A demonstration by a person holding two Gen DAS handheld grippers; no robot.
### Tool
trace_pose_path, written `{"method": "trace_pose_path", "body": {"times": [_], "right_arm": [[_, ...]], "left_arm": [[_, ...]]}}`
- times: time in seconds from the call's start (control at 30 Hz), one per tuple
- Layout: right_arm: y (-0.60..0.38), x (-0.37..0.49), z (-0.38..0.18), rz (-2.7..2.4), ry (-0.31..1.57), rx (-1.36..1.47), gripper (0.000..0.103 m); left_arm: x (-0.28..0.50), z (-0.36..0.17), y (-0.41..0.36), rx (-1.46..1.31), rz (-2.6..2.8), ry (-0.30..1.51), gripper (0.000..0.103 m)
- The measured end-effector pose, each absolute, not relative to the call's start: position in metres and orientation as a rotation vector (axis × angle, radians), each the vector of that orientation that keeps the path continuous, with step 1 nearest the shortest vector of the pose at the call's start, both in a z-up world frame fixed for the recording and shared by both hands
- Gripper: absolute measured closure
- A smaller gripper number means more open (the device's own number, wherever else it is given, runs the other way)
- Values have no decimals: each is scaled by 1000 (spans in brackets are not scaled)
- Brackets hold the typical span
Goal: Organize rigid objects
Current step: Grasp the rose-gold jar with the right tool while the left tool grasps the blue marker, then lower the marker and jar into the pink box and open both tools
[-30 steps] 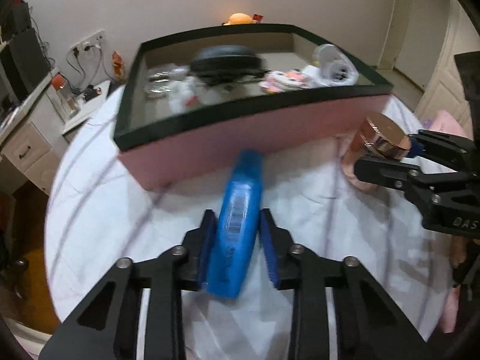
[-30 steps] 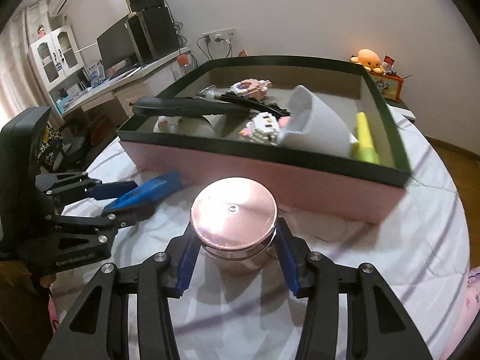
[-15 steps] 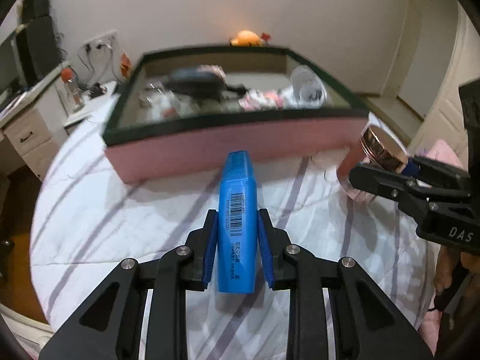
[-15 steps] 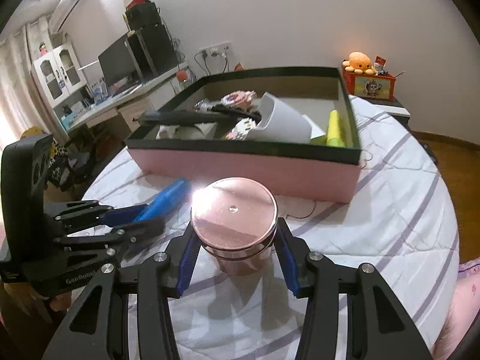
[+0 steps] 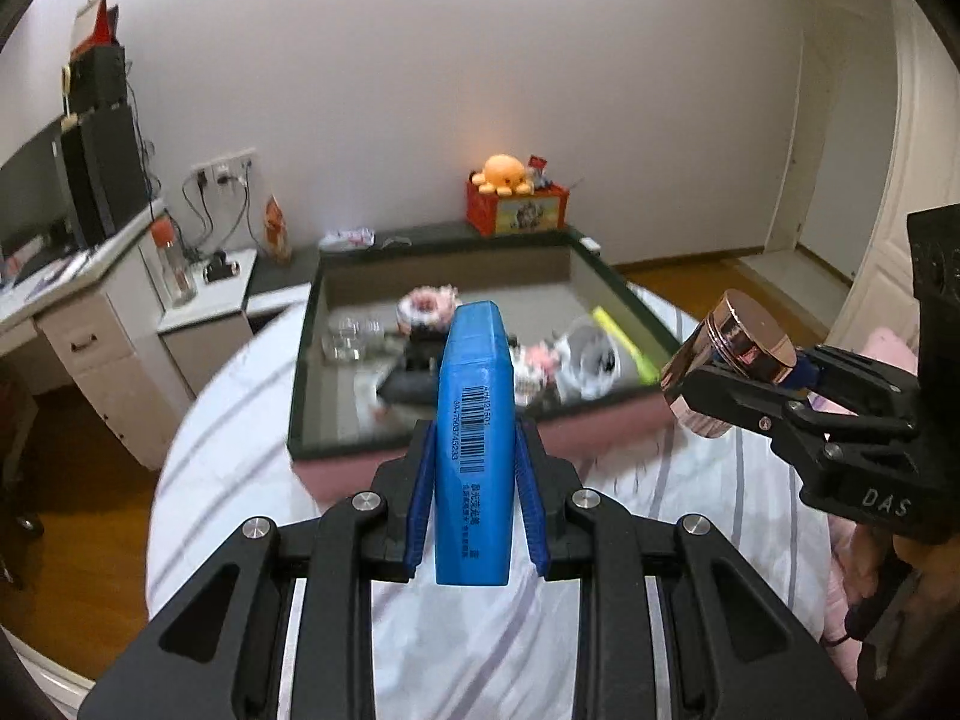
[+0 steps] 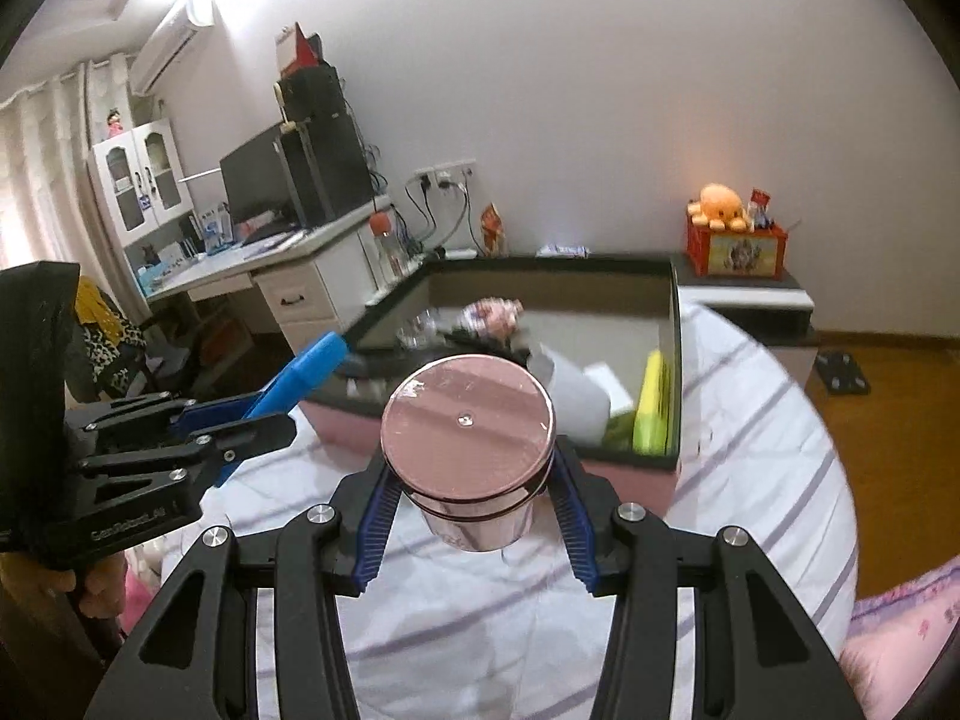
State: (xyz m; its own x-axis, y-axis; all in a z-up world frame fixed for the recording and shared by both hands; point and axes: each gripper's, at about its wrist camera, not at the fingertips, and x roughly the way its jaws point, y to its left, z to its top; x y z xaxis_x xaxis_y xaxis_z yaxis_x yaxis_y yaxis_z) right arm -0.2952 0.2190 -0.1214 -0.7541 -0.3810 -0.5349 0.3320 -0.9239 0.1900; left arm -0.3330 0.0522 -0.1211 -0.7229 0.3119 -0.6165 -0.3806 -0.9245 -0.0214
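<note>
My left gripper [image 5: 474,474] is shut on a flat blue box [image 5: 475,438] with a barcode label and holds it in the air before the pink tray [image 5: 336,462]. It also shows in the right wrist view [image 6: 237,420] at the left with the blue box [image 6: 312,366]. My right gripper [image 6: 474,492] is shut on a shiny rose-gold round jar [image 6: 468,450], lifted above the cloth. The jar [image 5: 735,366] shows at the right in the left wrist view, near the tray's right front corner.
The dark-rimmed pink tray [image 6: 675,324] holds a glass [image 5: 351,339], a yellow marker [image 6: 651,402], a white cup [image 6: 576,396], a black item and small toys. The round table has a white striped cloth [image 5: 600,648]. A desk [image 6: 300,276] stands to the left, an orange plush [image 5: 504,174] behind.
Both grippers have risen and pulled back from the tray with their objects still held. The tray now looks smaller and lower in both views.
</note>
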Motion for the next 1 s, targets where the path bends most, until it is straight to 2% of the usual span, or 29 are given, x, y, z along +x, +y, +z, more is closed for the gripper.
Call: {"method": "trace_pose_path", "body": {"times": [0.3,0.57,0.83,0.87,0.9,0.97,1.0], "right_arm": [[218,-331,-103,-2641,-87,771,53],[225,-388,-128,-2664,-87,879,53],[229,-410,-148,-2666,-97,943,54],[230,-410,-149,-2669,-96,953,53],[231,-408,-150,-2665,-103,956,53],[232,-403,-145,-2664,-131,945,53],[233,-397,-141,-2671,-139,939,49]], "left_arm": [[-380,-110,73,-876,2581,179,77],[-431,-134,93,-960,2528,203,77],[-446,-155,95,-1024,2543,194,75],[-444,-153,92,-1023,2558,186,66],[-440,-149,88,-1018,2570,175,50],[-428,-140,81,-961,2617,169,29],[-421,-135,78,-923,2644,176,22]]}}
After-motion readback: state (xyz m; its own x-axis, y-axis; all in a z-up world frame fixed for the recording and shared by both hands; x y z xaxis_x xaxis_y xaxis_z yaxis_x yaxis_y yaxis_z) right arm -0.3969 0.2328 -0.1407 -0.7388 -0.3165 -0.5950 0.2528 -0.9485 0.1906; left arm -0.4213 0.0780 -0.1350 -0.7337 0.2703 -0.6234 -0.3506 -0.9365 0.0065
